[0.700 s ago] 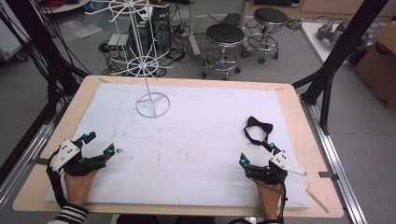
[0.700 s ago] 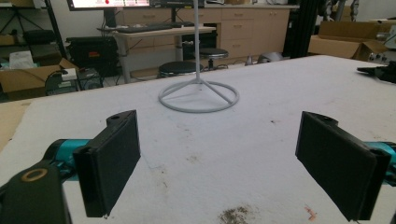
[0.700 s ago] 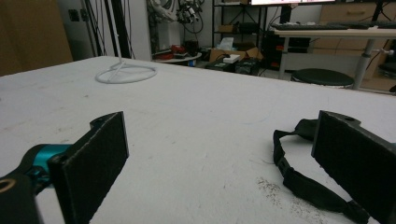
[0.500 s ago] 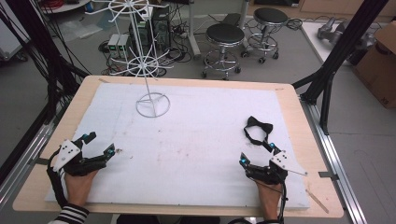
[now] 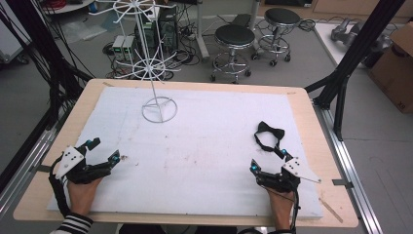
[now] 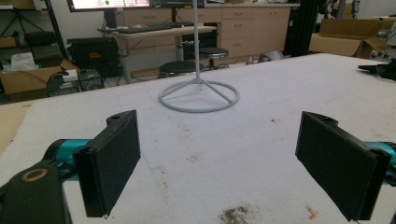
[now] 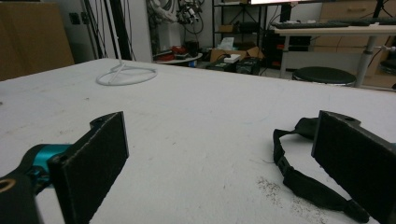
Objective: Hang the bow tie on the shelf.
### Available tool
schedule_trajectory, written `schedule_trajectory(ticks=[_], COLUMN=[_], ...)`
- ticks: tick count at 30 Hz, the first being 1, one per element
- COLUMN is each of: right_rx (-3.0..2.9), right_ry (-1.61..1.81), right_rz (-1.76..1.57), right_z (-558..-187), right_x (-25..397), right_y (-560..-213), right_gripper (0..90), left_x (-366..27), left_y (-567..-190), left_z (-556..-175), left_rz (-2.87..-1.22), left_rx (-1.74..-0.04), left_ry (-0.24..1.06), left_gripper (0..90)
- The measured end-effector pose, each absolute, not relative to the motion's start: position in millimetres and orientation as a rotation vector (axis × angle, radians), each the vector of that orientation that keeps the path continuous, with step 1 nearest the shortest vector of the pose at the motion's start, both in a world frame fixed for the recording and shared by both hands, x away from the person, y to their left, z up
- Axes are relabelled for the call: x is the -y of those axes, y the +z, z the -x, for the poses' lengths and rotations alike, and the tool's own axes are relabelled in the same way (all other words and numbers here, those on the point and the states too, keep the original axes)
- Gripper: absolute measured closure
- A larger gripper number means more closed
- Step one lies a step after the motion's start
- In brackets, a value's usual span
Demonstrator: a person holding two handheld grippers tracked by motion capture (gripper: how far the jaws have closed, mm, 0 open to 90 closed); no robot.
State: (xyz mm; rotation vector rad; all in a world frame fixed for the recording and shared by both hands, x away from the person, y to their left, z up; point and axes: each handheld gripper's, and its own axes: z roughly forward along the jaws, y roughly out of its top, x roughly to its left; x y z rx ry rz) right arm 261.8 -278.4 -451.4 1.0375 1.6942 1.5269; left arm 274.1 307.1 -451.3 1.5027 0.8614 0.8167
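— Resting low at the near corners, both tools look parked: the left gripper (image 5: 103,150) sits at the near-left of the white mat (image 5: 209,146) with its jaws spread wide and nothing between them, and the right gripper (image 5: 267,159) sits at the near-right, jaws equally apart and empty

— So where's the thing they're after?

— My guess is the black bow tie (image 5: 268,137), lying flat on the mat just beyond the right gripper. In the right gripper view its strap (image 7: 303,179) runs up between the jaws and partly behind the right-hand one, not touching either as far as I can tell

— Why would it lie there and the stand so far off?

— Likely so one hand can lift it and carry it across. The white wire rack (image 5: 157,92) stands upright at the far-left, well apart from the tie, its ring base (image 6: 199,95) straight ahead of the left gripper

— Anything on the rack or in a container?

— No container on the table; the rack's arms look bare, though its top is cut off
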Motion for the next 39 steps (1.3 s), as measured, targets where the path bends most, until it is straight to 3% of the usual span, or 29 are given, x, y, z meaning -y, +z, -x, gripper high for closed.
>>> schedule_trajectory(ticks=[16,39], right_rx=[-1.734,-1.834], right_ry=[1.490,1.301], right_rz=[-1.110,-1.293], right_z=[-269.6,-315.2], right_x=[279.9,315.3], right_y=[-448.0,-402.5], right_gripper=[2.8,2.8], left_x=[-308.1,-307.9], left_y=[-451.2,-451.3], left_z=[-274.5,-274.6], left_rz=[-1.501,-1.499], left_rx=[-0.867,-0.867], left_ry=[0.812,0.813], left_gripper=[14.2,14.2])
